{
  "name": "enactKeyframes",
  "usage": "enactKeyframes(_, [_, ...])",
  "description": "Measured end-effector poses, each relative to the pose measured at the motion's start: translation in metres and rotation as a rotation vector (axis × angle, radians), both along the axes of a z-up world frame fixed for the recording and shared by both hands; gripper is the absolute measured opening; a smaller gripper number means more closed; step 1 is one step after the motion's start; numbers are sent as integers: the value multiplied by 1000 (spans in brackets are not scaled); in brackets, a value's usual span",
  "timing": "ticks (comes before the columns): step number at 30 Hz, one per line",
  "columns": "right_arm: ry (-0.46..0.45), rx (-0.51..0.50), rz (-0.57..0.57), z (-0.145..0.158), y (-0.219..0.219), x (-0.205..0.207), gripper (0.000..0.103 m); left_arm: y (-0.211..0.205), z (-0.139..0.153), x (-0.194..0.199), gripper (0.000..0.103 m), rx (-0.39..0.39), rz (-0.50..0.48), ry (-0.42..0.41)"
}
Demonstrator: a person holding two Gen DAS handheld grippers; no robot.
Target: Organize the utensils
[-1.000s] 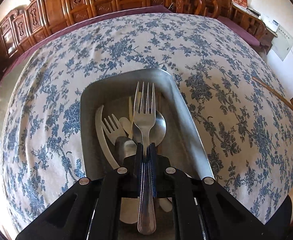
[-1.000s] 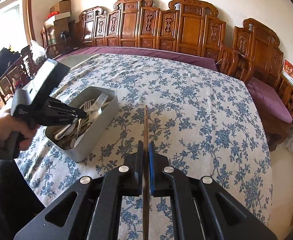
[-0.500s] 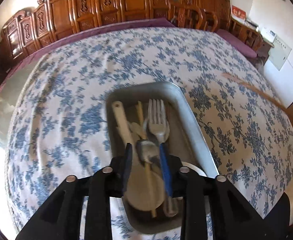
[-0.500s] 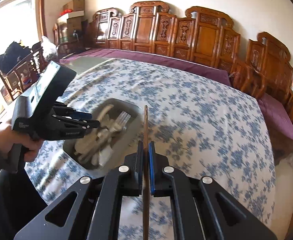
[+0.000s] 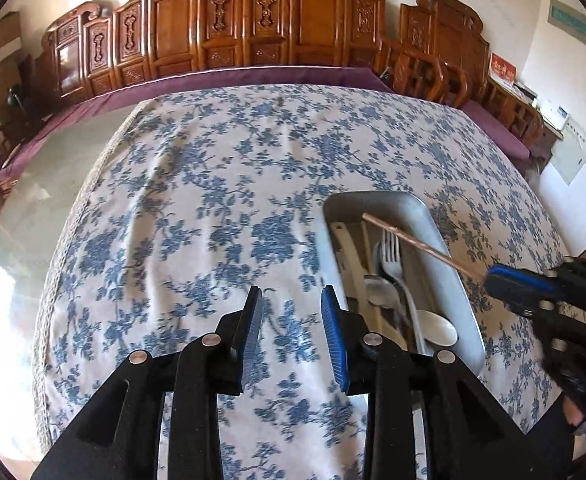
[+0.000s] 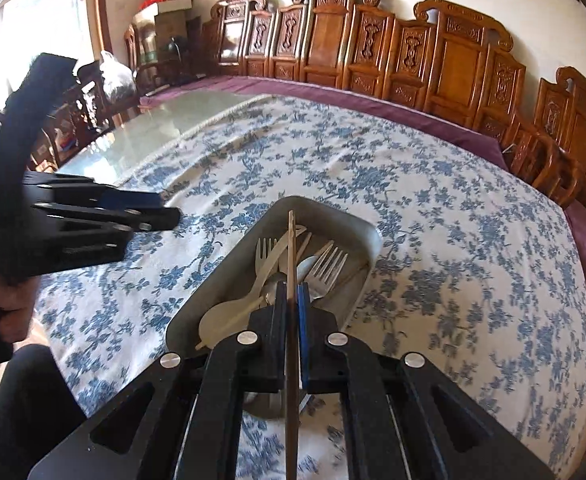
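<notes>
The rectangular grey metal tray (image 6: 367, 236) sits on the blue-flowered white tablecloth (image 5: 197, 208), with metal forks (image 6: 329, 262) and pale plastic cutlery inside. The right gripper (image 6: 291, 292) is clamped on a thin wooden chopstick (image 6: 291, 248), poking out over the tray. The left gripper (image 5: 291, 326), left of the tray, is partly open with nothing between its blue pads.

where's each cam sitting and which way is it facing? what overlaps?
Left wrist: on the left gripper, aimed down over the floral tablecloth; its own open, empty fingers show.
Right wrist: on the right gripper, aimed down at the metal tray; its fingers clamp a chopstick.
Shared: tray, chopstick, tablecloth, and each other's gripper.
</notes>
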State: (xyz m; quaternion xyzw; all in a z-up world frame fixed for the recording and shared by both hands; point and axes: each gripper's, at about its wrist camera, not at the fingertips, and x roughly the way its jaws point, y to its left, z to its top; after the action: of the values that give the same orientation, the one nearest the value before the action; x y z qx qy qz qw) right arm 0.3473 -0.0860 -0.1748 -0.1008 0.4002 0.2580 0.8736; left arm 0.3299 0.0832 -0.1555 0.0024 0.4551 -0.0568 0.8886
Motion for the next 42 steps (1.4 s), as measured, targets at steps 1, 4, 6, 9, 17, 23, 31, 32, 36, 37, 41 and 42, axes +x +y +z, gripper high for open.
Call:
enactKeyframes(1, [15,1,-11,-5,3,5,6,4,0,-1,29,0,3,-2])
enactKeyframes(4, [50,8,-49,-17,8,19,6,11,-1,-3,29,4,9,-6])
enactKeyframes(6, [71,26,-76,-23,9,26,6,15,-2,-4,29,0,13,-5])
enactKeyframes(9, [116,59,-110,-35,14,34,7,19,-4,-7,30,-6,17,-6])
enactKeyframes(17, [197,137,-120,-53,21,34,7,24,-4,-14,34,-15,26,-12])
enactKeyframes(23, [162,147,-96,-39,14,22,7,23,2,-22,34,-29,35,-24])
enactKeyframes(31, [60,168,-111,2,-19,-14,36,9,18,-44,51,-19,39,-58])
enactKeyframes(32, [47,168,-117,7,-24,-20,38,6,20,-48,59,-20,38,-60])
enactKeyframes(36, [-1,160,-146,23,-43,-40,66,-3,33,-65,88,-17,49,-105])
enactKeyframes(37, [-16,160,-159,29,-48,-46,75,-6,38,-69,89,1,66,-120])
enactKeyframes(41, [-73,148,-205,44,-67,-69,97,-13,50,-83,96,-32,63,-137])
enactKeyframes(42, [-84,140,-218,47,-71,-75,100,-16,53,-85,96,-21,65,-136])
